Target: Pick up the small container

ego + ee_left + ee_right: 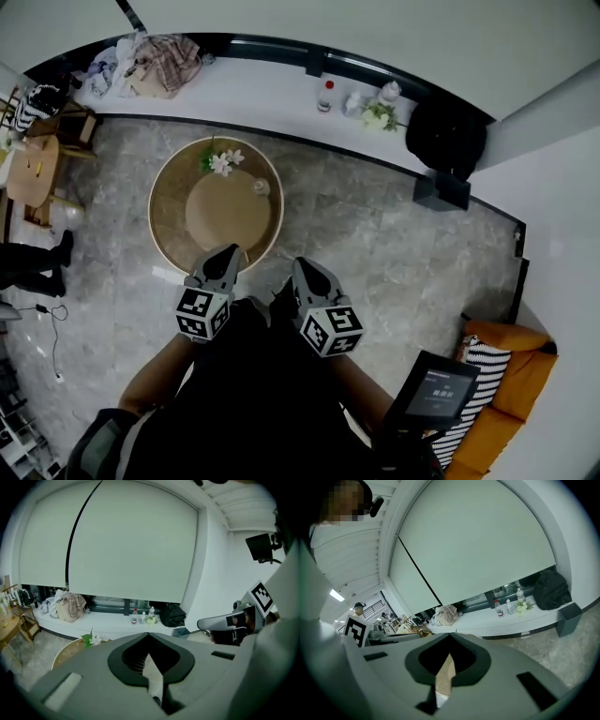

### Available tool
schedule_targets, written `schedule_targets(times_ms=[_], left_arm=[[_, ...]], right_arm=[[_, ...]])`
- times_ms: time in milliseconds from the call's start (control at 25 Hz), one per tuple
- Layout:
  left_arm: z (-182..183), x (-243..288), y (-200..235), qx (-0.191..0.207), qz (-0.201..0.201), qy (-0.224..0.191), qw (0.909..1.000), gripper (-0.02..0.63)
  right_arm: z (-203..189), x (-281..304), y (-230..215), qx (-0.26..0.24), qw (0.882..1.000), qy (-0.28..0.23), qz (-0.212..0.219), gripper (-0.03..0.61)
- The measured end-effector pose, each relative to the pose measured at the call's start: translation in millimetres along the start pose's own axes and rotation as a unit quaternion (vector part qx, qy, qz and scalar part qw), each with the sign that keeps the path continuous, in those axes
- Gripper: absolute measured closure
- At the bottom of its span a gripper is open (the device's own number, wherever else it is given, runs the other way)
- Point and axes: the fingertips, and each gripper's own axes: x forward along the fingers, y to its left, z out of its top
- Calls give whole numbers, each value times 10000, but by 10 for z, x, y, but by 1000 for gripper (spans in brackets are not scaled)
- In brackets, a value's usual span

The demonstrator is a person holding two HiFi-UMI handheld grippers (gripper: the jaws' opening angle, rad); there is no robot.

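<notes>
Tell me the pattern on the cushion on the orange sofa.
Black-and-white stripes on the cushion; the head view shows it best.

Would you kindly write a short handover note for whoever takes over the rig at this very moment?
Left hand-held gripper: shut, empty, at the near edge of the table.
Right hand-held gripper: shut, empty, beside the left one.
Small container: stands on the round table, to the right of the flowers, untouched.
Done: nothing yet.
Left: reach over the table, open one gripper, close on the container, lift it.
</notes>
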Motion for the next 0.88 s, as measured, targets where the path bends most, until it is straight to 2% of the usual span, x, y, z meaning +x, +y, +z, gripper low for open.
schedule_targets(times_ms=[200,480,680,880], left_arm=[[-1,226,214,78,149,50,9998,612],[-120,622,527,250,70,208,9994,603],[-216,1037,755,180,-168,120,9996,572],[-523,1504,969,442,-192,397,9981,506]], right_arm=[[92,204,-223,59,9999,-47,-144,583],[157,537,-496,-86,9990,-61,-441,583],[64,834,-656,-77,9980,44,-623,583],[-104,1138,-783,-37,9978,199,-639,583]])
